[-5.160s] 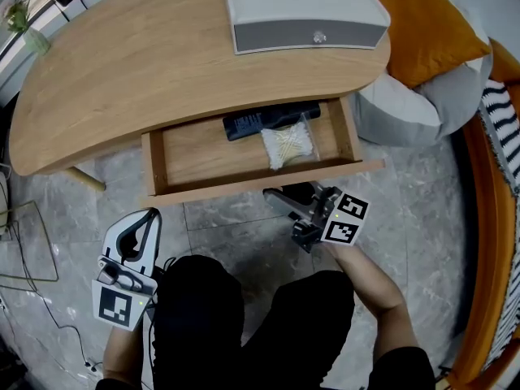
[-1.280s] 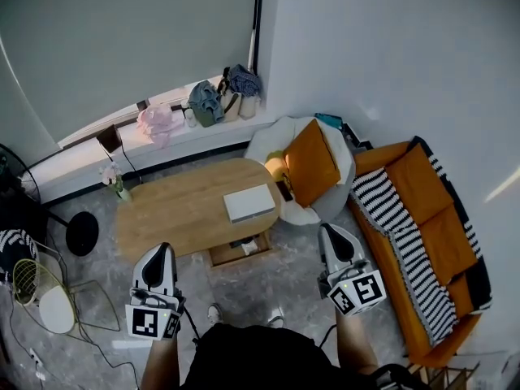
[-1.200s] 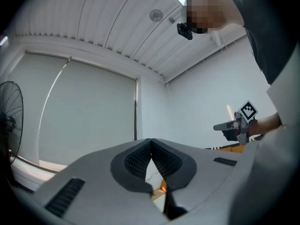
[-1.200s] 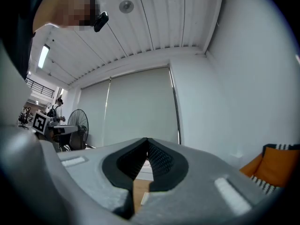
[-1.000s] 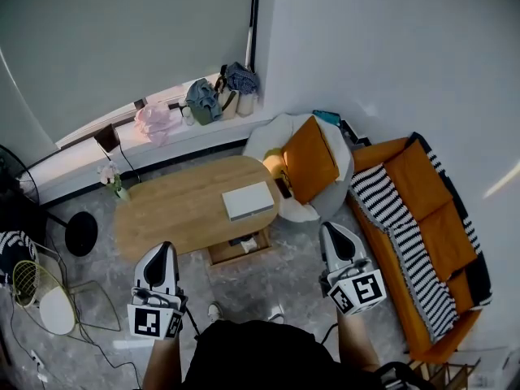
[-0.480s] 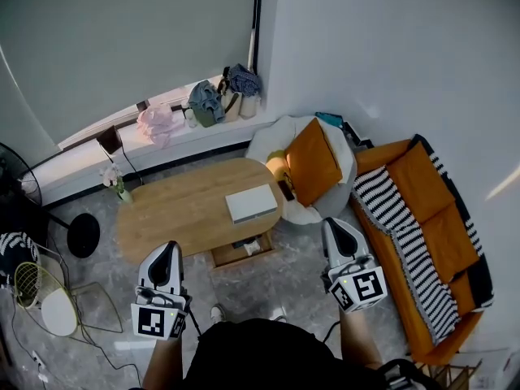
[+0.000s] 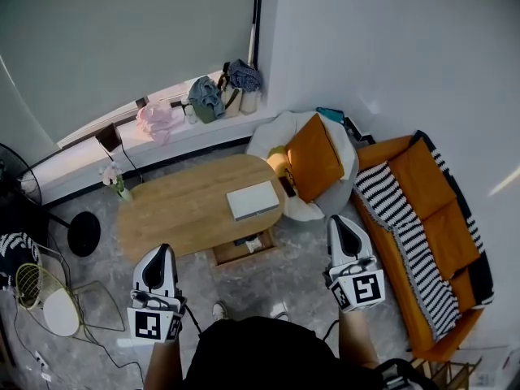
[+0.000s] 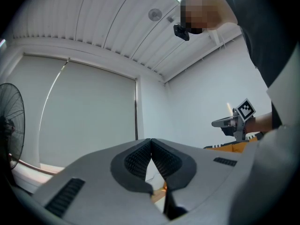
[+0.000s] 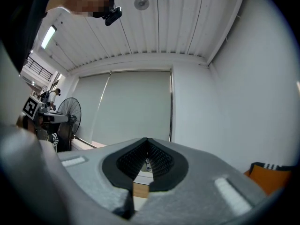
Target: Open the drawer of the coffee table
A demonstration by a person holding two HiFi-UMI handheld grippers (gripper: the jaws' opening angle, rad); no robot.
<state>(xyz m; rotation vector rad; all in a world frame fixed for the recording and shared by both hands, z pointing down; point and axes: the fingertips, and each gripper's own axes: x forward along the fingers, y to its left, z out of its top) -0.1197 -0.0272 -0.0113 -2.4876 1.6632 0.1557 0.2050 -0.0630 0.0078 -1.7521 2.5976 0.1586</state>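
On coffee table (image 7: 175, 211), pale box (image 7: 253, 200)

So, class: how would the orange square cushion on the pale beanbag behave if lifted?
Probably soft and saggy: the orange square cushion looks plump, slumped on the pale beanbag. Likely light for its bulk: it seems stuffed fabric.

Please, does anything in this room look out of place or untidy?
Only small things. The shallow wooden drawer of the oval wooden coffee table stands pulled out on its near side, with items inside. Grey and pink bundles of clothes lie heaped on the window ledge. Nothing looks spilled or broken.
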